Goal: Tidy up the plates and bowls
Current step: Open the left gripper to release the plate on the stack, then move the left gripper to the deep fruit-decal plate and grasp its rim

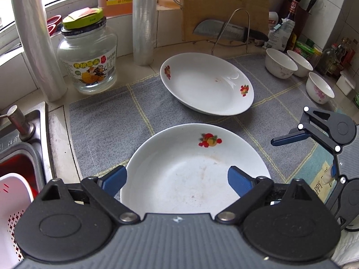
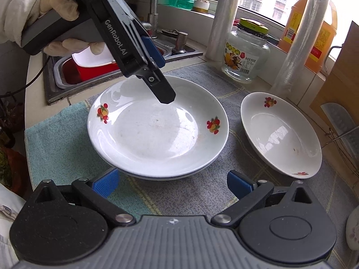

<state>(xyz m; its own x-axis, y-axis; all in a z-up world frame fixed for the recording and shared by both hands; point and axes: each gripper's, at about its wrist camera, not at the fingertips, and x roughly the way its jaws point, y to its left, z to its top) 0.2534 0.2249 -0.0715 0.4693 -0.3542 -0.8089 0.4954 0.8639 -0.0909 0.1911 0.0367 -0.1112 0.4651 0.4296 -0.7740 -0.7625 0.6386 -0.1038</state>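
Observation:
Two white plates with fruit prints lie stacked [image 2: 157, 130] on the grey cloth, shown close up in the left wrist view as the near plate [image 1: 193, 168]. A third, matching plate [image 1: 206, 83] [image 2: 282, 134] lies apart, farther along the cloth. Three small white bowls [image 1: 279, 63] [image 1: 300, 63] [image 1: 319, 87] stand at the far right. My left gripper [image 1: 177, 181] [image 2: 161, 76], held by a gloved hand, hovers open over the stack with nothing gripped. My right gripper [image 2: 172, 186] [image 1: 311, 154] is open just short of the stack's near rim, empty.
A glass jar [image 1: 87, 60] and two cling-film rolls [image 1: 33, 40] [image 1: 143, 22] stand behind the cloth [image 1: 107, 116]. The sink [image 1: 20, 148] holds a red basin at the left. A knife on a wire rack [image 1: 224, 31] leans against a cutting board; bottles crowd the far right.

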